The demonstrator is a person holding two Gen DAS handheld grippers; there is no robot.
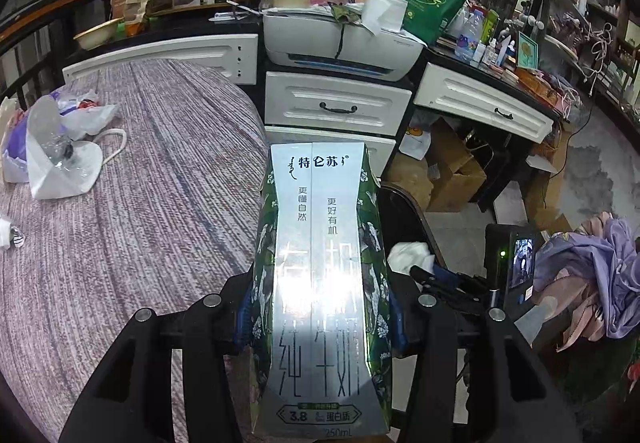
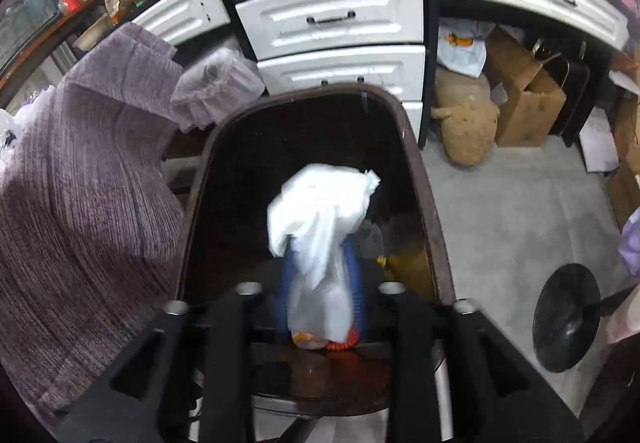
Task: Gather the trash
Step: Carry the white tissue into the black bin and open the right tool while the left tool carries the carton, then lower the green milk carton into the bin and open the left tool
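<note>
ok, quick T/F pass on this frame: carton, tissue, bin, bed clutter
1. The left gripper is clamped on a milk carton. True.
2. The white tissue lies on the floor. False: it sits between the right gripper's fingers, above the bin.
3. The dark bin stands in front of white drawers. True.
4. The purple bedspread carries no litter. False: plastic bags lie on it.

Your bin mouth is wide open up top, but the white drawers sit right behind its rim and the purple bedspread crowds its left side. To the right the floor is clear until the cardboard boxes and the black round base.
</note>
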